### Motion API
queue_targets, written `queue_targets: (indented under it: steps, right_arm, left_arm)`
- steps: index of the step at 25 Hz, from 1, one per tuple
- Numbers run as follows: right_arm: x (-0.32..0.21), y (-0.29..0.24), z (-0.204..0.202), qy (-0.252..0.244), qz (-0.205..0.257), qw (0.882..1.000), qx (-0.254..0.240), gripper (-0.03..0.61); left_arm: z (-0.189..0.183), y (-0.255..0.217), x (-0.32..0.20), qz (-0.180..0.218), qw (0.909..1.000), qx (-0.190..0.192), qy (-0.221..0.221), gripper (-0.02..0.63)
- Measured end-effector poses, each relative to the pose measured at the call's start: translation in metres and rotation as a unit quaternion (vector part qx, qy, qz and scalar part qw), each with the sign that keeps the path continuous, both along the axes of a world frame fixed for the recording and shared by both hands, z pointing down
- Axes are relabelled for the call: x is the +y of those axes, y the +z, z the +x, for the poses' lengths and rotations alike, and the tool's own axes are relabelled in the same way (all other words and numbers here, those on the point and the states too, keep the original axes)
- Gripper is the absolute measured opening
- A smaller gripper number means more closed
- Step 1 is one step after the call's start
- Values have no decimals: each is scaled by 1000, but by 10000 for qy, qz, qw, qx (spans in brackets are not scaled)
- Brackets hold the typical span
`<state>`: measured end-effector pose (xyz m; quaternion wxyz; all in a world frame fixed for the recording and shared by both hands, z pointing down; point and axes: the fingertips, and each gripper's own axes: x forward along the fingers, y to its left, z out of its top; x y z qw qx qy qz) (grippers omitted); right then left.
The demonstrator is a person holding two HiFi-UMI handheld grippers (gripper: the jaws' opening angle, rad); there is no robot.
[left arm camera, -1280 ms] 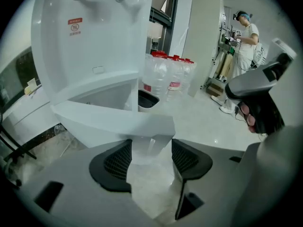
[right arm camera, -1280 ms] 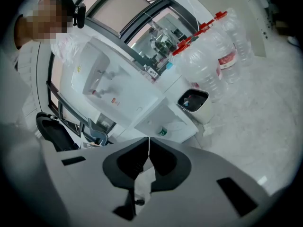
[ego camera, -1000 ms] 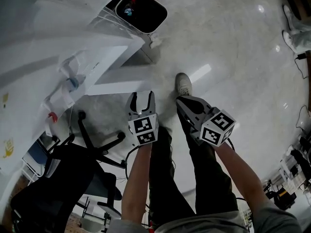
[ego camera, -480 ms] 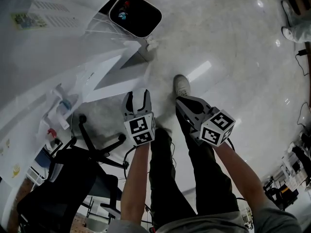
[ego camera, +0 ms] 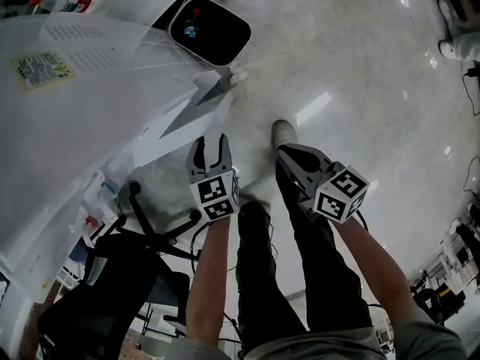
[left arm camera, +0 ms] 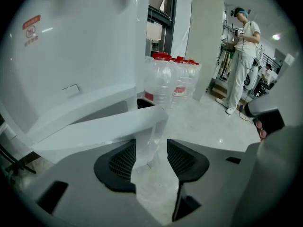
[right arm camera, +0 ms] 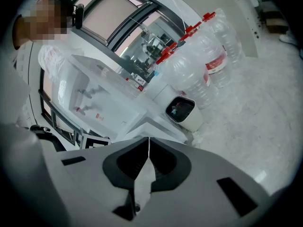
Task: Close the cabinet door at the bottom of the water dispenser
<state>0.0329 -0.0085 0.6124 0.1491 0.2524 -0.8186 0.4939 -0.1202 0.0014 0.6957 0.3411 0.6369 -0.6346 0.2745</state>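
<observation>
The white water dispenser [ego camera: 75, 88] stands at the left, and its bottom cabinet door [ego camera: 191, 115] swings out open towards the floor space. My left gripper [ego camera: 209, 148] is at the door's free edge. In the left gripper view the door [left arm camera: 104, 129] edge sits between the jaws of the left gripper [left arm camera: 151, 151], which are closing; a gap still shows on the right side. My right gripper [ego camera: 289, 154] hangs to the right over the floor, clear of the door. In its own view the right gripper [right arm camera: 148, 143] is shut with nothing in it.
A white bin [ego camera: 210, 31] with a dark inside stands just past the door. Large water bottles [left arm camera: 170, 77] with red caps are stacked beside the dispenser. A black office chair [ego camera: 112, 276] is at my lower left. A person in white [left arm camera: 241, 56] stands farther off.
My left gripper has moved up to the door's free edge and its jaws have narrowed around it. The right gripper has shifted slightly and stays shut.
</observation>
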Motion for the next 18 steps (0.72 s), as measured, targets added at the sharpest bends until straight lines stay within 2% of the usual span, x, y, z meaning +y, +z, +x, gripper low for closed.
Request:
queue_targets:
  steps: [6,18]
  right_arm:
    - [-15,-2,2,85,1,10000,-49,12]
    - [-43,2,9,121,-50,9999,-15,12]
  left_arm:
    - [-7,2,-16,-22,9999,-103,115,209]
    - [-25,3,-54,39,9998,-199,5,209]
